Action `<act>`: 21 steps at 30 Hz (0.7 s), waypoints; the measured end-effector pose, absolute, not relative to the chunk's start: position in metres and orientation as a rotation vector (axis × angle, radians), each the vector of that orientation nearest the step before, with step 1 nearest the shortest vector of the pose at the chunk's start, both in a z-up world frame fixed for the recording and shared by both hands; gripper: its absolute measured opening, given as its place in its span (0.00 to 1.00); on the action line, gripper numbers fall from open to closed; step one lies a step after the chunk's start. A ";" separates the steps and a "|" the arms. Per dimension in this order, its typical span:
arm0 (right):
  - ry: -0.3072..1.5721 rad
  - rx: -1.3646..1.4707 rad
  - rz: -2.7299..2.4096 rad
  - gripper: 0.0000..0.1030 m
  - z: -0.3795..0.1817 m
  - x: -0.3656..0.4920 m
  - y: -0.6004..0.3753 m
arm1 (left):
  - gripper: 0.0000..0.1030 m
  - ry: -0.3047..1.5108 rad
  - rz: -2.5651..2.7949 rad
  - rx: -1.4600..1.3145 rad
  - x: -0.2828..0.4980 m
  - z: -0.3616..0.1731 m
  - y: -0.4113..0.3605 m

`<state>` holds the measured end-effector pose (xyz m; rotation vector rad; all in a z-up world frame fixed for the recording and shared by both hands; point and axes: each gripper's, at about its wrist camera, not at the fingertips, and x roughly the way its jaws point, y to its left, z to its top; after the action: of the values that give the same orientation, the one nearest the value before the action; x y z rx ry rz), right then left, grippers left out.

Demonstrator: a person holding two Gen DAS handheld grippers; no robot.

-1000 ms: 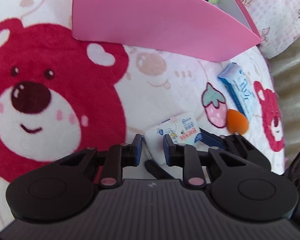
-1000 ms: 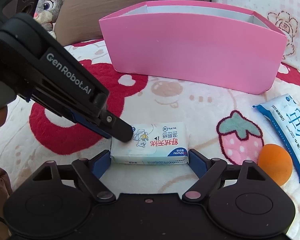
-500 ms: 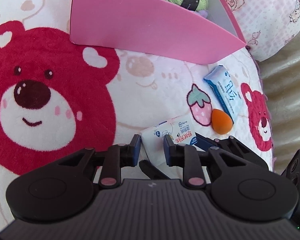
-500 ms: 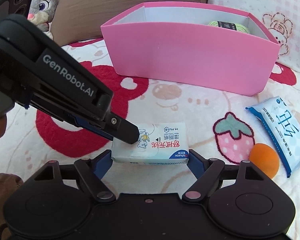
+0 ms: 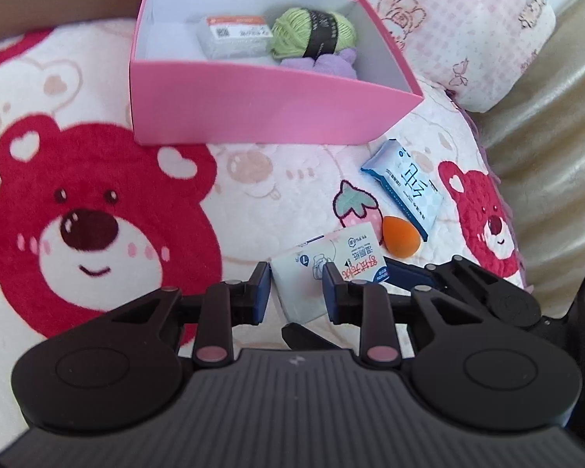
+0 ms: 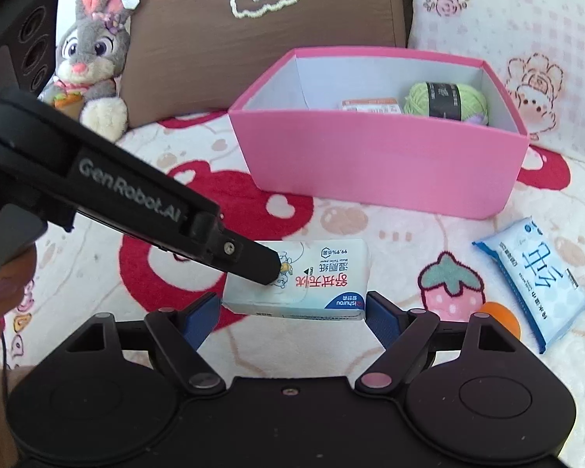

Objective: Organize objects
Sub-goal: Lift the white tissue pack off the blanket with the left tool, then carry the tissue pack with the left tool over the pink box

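Presently, a soft wet-wipe pack (image 6: 298, 279) is being held above the plush blanket (image 5: 253, 179), spanned endwise by the right gripper (image 6: 290, 306) and apparently pinched across by the left gripper (image 5: 296, 288). Next, carriage is being called for to the rigid pink box (image 6: 374, 167).

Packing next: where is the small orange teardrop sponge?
The orange teardrop sponge lies on the bear blanket outside the pink box, touching the blue-edged wipes packet, beside the printed strawberry.

"GenRobot.AI" — left tool (image 6: 271, 273); "ishurou", "99.9%" — wipes pack (image 6: 312, 277).
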<state>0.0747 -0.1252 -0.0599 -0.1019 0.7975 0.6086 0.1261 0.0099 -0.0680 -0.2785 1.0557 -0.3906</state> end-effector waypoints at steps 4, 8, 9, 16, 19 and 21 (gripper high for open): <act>0.746 -0.136 0.599 0.82 -0.046 0.065 -0.120 | 0.25 1.010 -0.415 -0.274 0.123 -0.047 0.016; 0.724 -0.118 0.599 0.81 -0.030 0.060 -0.123 | 0.25 0.998 -0.442 -0.298 0.120 -0.031 0.023; 0.716 -0.119 0.598 0.81 -0.027 0.059 -0.123 | 0.25 0.997 -0.448 -0.301 0.119 -0.029 0.025; 0.693 -0.156 0.590 0.78 -0.014 0.054 -0.117 | 0.25 0.991 -0.481 -0.326 0.118 -0.011 0.035; 0.701 -0.181 0.617 0.73 -0.011 0.057 -0.112 | 0.28 0.967 -0.472 -0.289 0.120 -0.003 0.038; 0.708 -0.171 0.626 0.72 -0.007 0.061 -0.111 | 0.28 0.972 -0.474 -0.287 0.123 0.002 0.040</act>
<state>0.0609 -0.1112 -0.0069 -0.1711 0.7076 0.6263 0.1234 0.0404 0.0021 -0.2872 0.9716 -0.4735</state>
